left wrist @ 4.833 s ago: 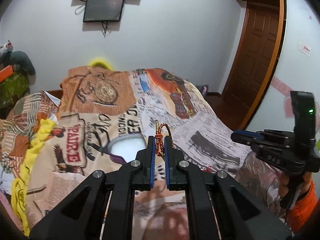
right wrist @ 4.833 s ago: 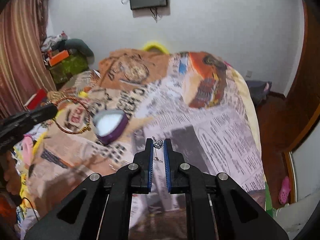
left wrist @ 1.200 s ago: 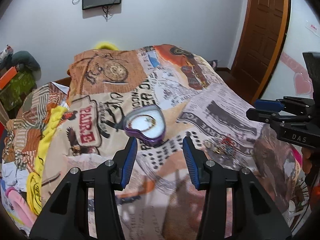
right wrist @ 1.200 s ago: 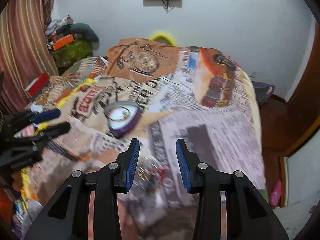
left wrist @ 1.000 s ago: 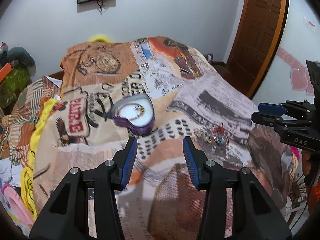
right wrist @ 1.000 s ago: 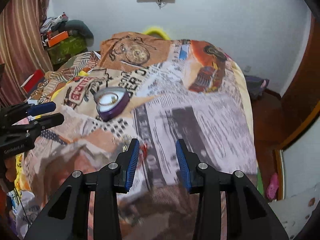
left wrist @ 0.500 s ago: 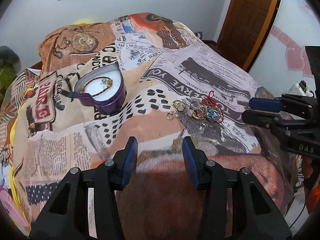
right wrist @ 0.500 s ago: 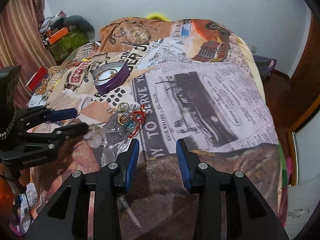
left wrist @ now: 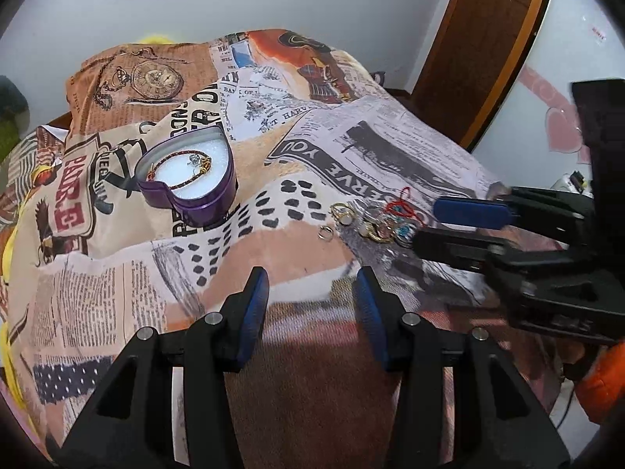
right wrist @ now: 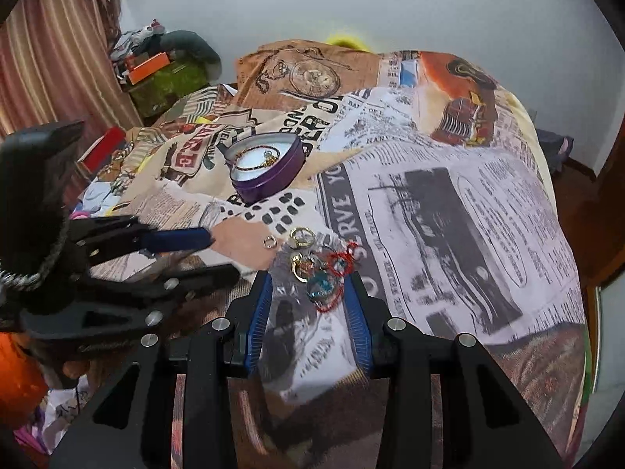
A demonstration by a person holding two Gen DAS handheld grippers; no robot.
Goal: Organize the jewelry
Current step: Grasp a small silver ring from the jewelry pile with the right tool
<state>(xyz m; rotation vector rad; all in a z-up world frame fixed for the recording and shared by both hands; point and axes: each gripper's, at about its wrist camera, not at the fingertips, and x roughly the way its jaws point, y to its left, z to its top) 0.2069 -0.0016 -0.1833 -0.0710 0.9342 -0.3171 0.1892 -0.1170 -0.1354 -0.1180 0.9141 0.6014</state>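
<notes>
Bed (left wrist: 410, 148), covered by a bedspread (right wrist: 449, 203) printed with newspaper text, a pocket watch and labels, fills most of both views. White wall behind; brown door (left wrist: 480, 39) far right in the left wrist view; striped curtain (right wrist: 47, 58) far left in the right wrist view.

Left tongs (left wrist: 312, 285): jaws wide apart, nothing between them, hovering over the near edge of the bed. Right tongs (right wrist: 308, 293): jaws wide apart, straddling the near part of the jewelry pile without gripping it.

Heart-shaped purple tin (left wrist: 191, 179) sits on the bedspread, far left of the pile, lid off. White lining inside; a thin dark bracelet with gold beads (left wrist: 183, 170) lies on it.

Jewelry pile (right wrist: 316, 262): gold rings, a blue stone piece, a red cord, lying loose on the bedspread, well apart from the tin. One small ring (right wrist: 268, 241) lies just left of the pile.
</notes>
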